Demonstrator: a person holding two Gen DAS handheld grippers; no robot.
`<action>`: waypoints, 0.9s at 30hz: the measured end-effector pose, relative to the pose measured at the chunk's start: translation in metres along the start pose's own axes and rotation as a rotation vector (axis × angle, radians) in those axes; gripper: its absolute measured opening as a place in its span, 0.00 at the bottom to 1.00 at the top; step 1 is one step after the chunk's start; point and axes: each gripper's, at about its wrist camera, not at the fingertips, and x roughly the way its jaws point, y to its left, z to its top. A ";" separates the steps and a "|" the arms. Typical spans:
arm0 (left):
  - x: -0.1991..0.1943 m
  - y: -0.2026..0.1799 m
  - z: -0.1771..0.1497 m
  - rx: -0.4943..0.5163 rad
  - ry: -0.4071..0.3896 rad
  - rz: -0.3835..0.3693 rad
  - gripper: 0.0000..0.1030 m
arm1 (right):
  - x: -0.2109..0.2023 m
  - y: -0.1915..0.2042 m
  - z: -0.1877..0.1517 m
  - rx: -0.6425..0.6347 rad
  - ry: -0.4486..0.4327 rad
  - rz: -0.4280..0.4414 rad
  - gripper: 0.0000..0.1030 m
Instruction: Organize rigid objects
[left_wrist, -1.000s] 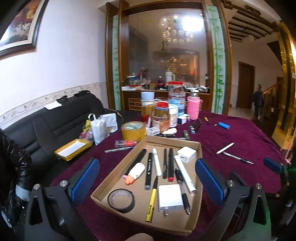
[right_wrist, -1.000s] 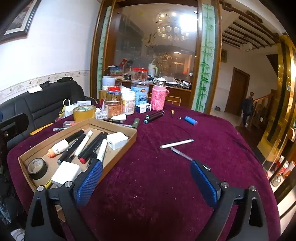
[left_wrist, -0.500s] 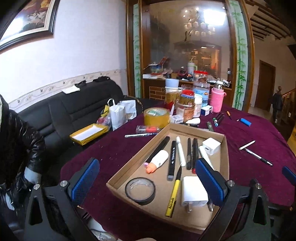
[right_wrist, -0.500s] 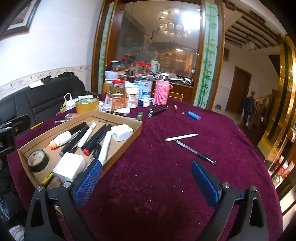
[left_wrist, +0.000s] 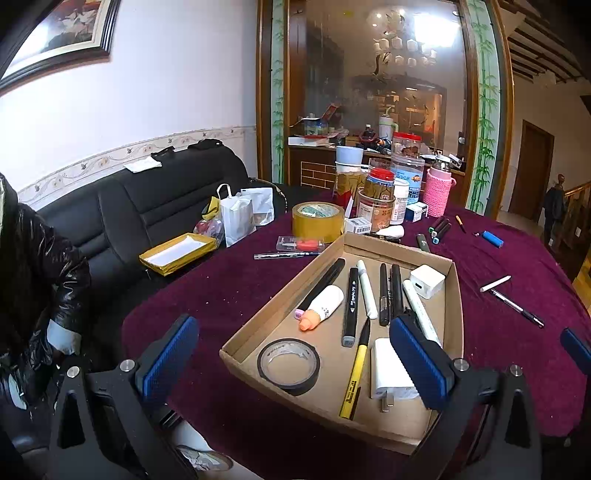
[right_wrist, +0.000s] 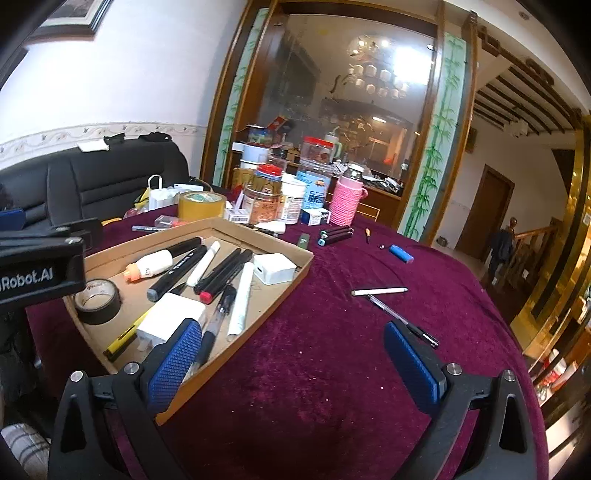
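Observation:
A cardboard tray (left_wrist: 456, 295) on the purple tablecloth holds several markers, a black tape roll (left_wrist: 289, 366), a yellow pen (left_wrist: 355, 380), a glue bottle (left_wrist: 321, 307) and two white chargers (left_wrist: 426, 281). It also shows in the right wrist view (right_wrist: 284, 291). My left gripper (left_wrist: 295, 363) is open and empty above the tray's near end. My right gripper (right_wrist: 293, 362) is open and empty over the cloth right of the tray. A white pen (right_wrist: 379, 291), a black ballpoint (right_wrist: 402, 320) and a blue lighter (right_wrist: 400, 253) lie loose on the cloth.
Jars, a pink bottle (left_wrist: 437, 192) and a brown tape roll (left_wrist: 318, 220) crowd the table's far side. More markers (right_wrist: 335, 235) lie near them. A black sofa (left_wrist: 147, 206) with bags and a yellow box stands to the left.
Both views have swung left and drawn back a little, so the tray sits further right in the left view. Both grippers stay open and empty.

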 end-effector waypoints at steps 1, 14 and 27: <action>-0.001 0.002 0.000 -0.004 0.000 0.003 1.00 | -0.001 0.002 0.000 -0.007 0.000 0.002 0.98; -0.001 0.013 -0.002 -0.027 0.012 0.025 1.00 | -0.007 0.019 0.000 -0.065 -0.012 -0.001 0.98; 0.005 0.015 -0.005 -0.030 0.031 0.031 1.00 | -0.011 0.027 -0.002 -0.092 -0.034 0.003 0.98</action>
